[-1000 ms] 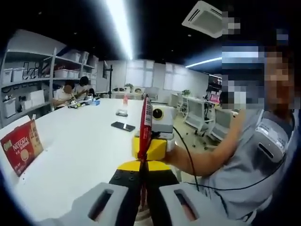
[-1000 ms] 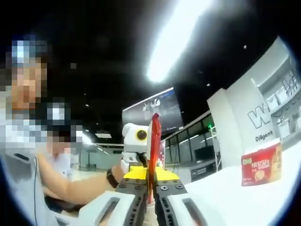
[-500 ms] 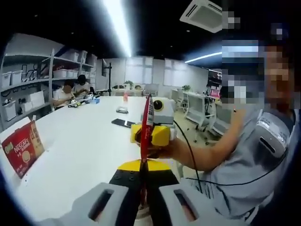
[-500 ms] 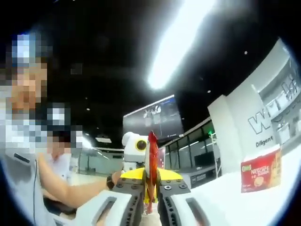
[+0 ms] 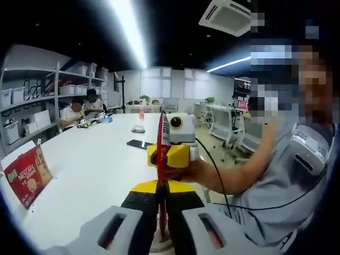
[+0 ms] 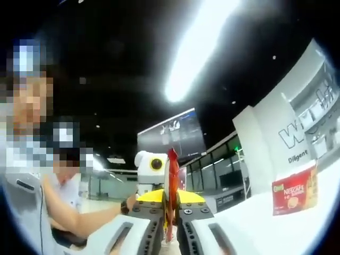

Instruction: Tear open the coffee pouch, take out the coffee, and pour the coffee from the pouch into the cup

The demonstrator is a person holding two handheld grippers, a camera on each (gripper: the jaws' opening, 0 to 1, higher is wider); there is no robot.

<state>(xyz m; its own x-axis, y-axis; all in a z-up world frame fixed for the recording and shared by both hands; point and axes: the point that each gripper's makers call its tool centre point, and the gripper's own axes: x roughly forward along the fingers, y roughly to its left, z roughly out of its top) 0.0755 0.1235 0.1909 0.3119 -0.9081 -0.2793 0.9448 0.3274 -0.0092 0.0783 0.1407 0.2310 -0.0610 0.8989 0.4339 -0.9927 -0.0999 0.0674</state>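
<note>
A person in a grey shirt (image 5: 281,175) holds a thin red coffee pouch (image 5: 161,139) upright and edge-on between two hand-held grippers above a white table (image 5: 90,170). In the left gripper view, the left gripper (image 5: 161,212) has its jaws closed narrow on the pouch's lower end, and the right gripper (image 5: 169,155), w/ yellow jaw blocks, pinches the same pouch higher up, coming in from the opposite side in the person's hand (image 5: 183,169). The right gripper view gives the reverse angle: the right gripper (image 6: 170,210) is clamped tight on the red pouch (image 6: 171,183), the strip rising straight up betw. its jaws, and the left gripper (image 6: 159,197) faces it just beyond, yellow blocks touching the pouch. A red Nescafe box (image 5: 27,174) stands on the table well off to one side (also seen in the right gripper view (image 6: 294,189)). A dark phone (image 5: 139,144) lies flat farther along the table. In the bkgd, two seated people (image 5: 79,106) work at the table's far end beside wall shelves (image 5: 32,101) holding storage bins; long ceiling lights (image 5: 127,29) run overhead.
</note>
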